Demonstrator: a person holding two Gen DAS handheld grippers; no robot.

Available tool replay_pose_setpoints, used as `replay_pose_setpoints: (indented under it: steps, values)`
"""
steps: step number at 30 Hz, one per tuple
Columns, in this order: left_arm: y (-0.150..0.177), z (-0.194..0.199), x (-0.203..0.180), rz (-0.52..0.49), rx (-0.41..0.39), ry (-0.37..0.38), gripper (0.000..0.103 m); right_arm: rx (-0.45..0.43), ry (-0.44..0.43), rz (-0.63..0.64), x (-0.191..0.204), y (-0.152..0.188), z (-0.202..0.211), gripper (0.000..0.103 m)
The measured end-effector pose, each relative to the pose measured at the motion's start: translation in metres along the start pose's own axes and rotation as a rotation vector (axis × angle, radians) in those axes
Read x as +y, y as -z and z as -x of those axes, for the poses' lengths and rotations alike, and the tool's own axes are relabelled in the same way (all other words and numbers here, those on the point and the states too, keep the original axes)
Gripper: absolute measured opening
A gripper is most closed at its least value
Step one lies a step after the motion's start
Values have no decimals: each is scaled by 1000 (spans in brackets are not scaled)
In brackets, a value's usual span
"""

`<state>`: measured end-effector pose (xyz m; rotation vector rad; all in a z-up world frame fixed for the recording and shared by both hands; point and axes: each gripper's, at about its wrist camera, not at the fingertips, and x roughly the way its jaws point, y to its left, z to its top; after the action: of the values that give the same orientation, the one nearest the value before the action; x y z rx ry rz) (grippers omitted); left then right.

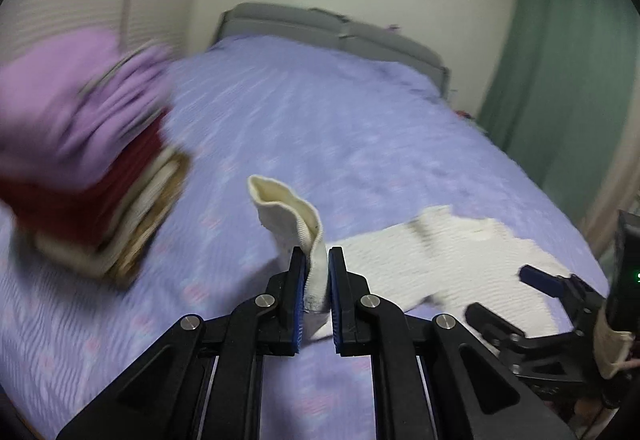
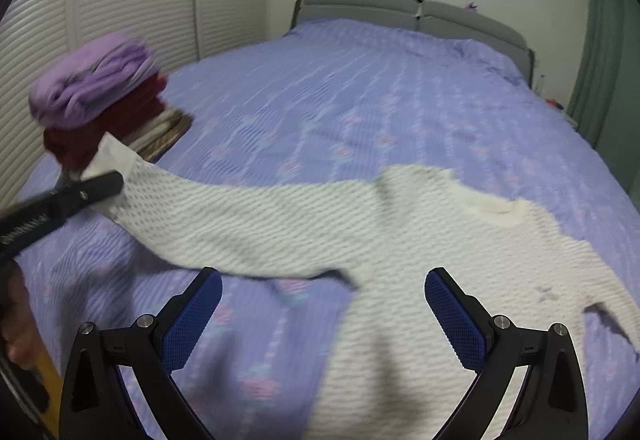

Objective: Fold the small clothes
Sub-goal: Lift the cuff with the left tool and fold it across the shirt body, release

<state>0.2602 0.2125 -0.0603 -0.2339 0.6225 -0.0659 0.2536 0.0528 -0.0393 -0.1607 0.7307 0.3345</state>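
A small white knit sweater [image 2: 360,224] lies spread on the purple bedspread [image 2: 340,100]. My left gripper [image 1: 317,272] is shut on the cuff of its sleeve [image 1: 288,212] and holds that cuff up off the bed; the sleeve stretches left in the right wrist view, where the left gripper [image 2: 86,182] shows at the cuff. My right gripper [image 2: 323,290] is open and empty, hovering just above the sweater's body. It also shows at the right edge of the left wrist view [image 1: 544,280]. The sweater's neckline [image 2: 496,208] faces the headboard.
A stack of folded clothes [image 2: 104,100], purple on top of dark red and cream, sits at the bed's left side. A grey headboard [image 2: 400,8] is at the far end. A ribbed white wall [image 2: 100,0] is left, green curtains [image 1: 560,80] right.
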Motion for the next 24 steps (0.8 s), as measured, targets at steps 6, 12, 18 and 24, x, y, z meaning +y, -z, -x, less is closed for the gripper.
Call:
replay_pose_setpoints:
  steps: [6, 12, 18, 24]
  values:
    - [-44, -6, -73, -87, -33, 105, 12, -54, 89, -40, -64, -10, 26, 102]
    - [-75, -24, -168, -172, -42, 235, 11, -83, 201, -68, -132, -4, 53, 102]
    - [-73, -75, -253, -221, 54, 292, 11, -85, 275, -165, -201, 16, 72, 102]
    - [-41, -133, -306, -233, 156, 277, 11, -51, 325, -220, -249, 38, 70, 102]
